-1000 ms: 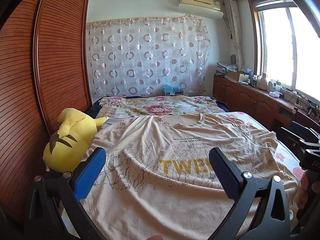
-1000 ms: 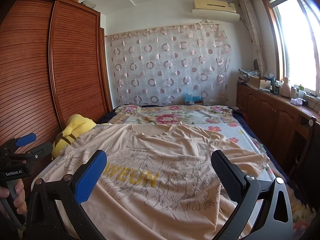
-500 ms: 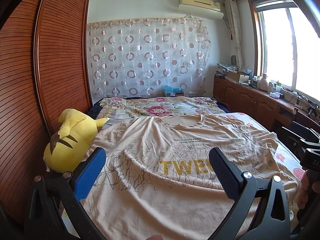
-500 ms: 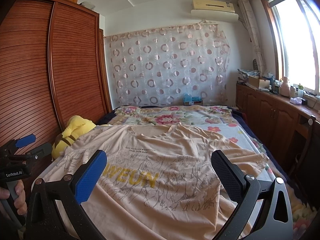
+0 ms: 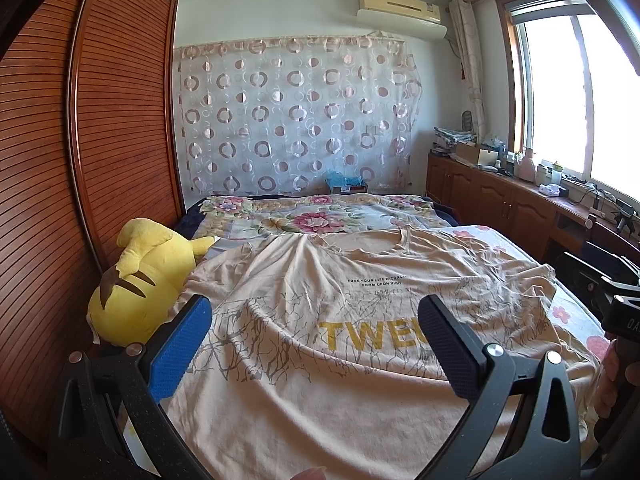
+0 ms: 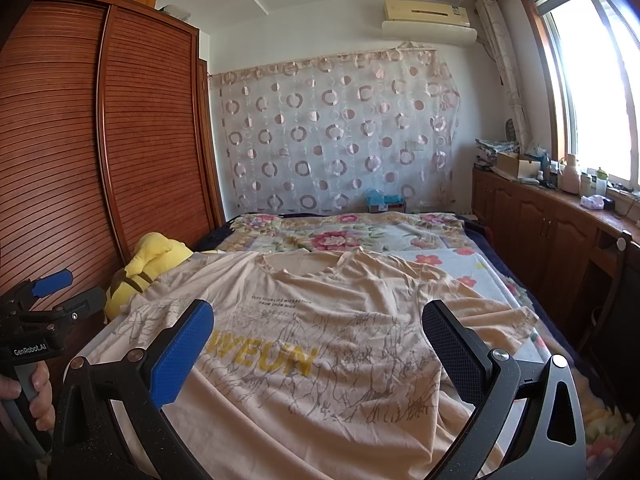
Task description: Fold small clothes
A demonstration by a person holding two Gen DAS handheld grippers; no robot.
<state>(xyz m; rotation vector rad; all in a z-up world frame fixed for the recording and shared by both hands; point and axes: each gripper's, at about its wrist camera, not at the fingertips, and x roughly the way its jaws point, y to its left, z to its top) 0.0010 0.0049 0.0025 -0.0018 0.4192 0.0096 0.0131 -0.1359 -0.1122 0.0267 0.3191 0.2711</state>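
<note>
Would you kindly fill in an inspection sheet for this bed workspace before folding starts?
Surface: bed with floral cover.
Job's things: beige T-shirt spread flat, print up, wrinkled, unfolded.
Clutter: yellow plush toy beside the shirt's sleeve.
Grippers: left claw open, empty, above shirt; right claw likewise.
Cables: wires on window counter.
Surroundings: wooden wardrobe, patterned curtain, air conditioner, window.

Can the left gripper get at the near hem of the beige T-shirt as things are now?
Probably yes. The left gripper hangs open above the T-shirt, and nothing lies between its jaws and the cloth; the yellow plush toy sits off to the side.
</note>
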